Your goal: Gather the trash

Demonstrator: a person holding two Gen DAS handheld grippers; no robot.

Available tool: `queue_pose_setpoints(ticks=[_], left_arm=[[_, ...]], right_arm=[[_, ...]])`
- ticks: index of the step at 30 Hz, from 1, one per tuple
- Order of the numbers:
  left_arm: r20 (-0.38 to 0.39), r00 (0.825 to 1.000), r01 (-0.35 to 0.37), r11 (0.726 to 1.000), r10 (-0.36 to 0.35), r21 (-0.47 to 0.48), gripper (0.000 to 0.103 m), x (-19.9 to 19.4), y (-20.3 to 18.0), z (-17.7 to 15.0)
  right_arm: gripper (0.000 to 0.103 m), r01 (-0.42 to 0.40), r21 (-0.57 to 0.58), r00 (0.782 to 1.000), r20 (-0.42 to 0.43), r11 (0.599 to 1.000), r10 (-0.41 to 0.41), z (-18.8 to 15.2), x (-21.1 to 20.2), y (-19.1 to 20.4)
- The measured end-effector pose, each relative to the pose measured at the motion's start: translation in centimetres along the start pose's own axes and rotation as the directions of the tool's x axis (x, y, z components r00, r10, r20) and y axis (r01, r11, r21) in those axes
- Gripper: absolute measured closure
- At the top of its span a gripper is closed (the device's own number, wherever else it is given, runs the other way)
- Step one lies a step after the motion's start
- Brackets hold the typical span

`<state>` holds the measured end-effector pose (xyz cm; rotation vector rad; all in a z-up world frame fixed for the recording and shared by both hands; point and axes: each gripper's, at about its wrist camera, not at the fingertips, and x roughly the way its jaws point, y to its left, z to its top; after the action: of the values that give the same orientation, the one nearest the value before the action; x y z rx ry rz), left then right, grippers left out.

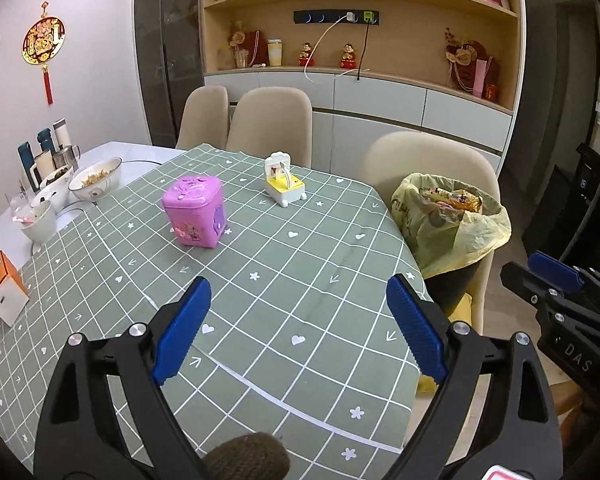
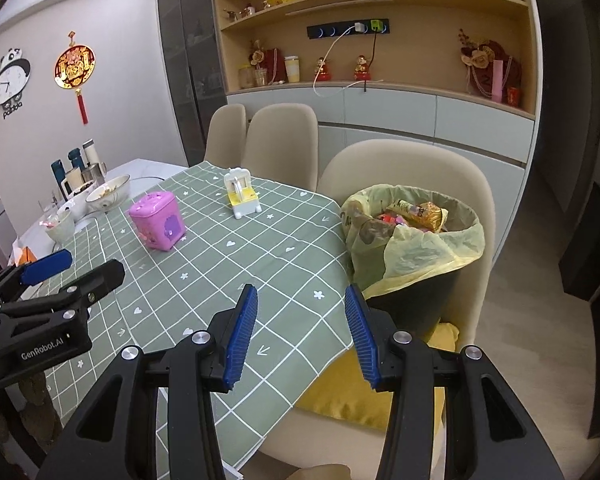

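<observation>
Both pairs of blue fingers fill the near edge of each view, and neither holds anything. On the left gripper (image 1: 300, 332) the fingers stand wide apart over bare checked tablecloth (image 1: 284, 280). On the right gripper (image 2: 302, 332) they are narrower but still open, poised over the desk's right edge where the cloth drops toward a yellow cushion (image 2: 340, 392).

No loose scrap shows on the cloth between or just ahead of either pair. What remains on the desk lies farther away: a pink box (image 1: 194, 210) ahead and to the left of the left fingers, standing upright, and a yellow-and-white toy (image 1: 283, 180) beyond it, long axis running away and slightly rightward. Whether either counts as trash I cannot tell. The left hand looks nearer to both.

At the desk's right edge, on a beige chair (image 2: 404, 160), stands the trash bin (image 2: 416, 240), lined with a pale yellow bag. Its mouth is open, and snack wrappers (image 2: 420, 212) lie heaped near the rim. It sits ahead and to the right of the right fingers, so that hand is nearer for any drop.

Bowls (image 1: 96, 180) at the far left hold food scraps; cups and flasks stand behind them.
</observation>
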<state>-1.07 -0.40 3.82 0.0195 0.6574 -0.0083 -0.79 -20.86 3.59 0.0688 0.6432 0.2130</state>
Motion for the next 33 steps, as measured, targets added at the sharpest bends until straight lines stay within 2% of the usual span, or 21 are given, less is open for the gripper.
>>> queue_pose_setpoints(ticks=[12,33], left_arm=[[0.010,0.998,0.055,0.998,-0.055,0.016,0.018,-0.4,-0.8,-0.1],[0.010,0.997,0.081,0.996,-0.081,0.022,0.018,-0.5,-1.0,-0.1]], right_arm=[[0.060,0.061,0.033,0.998,0.025,0.998,-0.062,0.1,-1.1,-1.0],[0.060,0.070,0.046,0.997,0.026,0.997,-0.071,-0.1,-1.4,-1.5]])
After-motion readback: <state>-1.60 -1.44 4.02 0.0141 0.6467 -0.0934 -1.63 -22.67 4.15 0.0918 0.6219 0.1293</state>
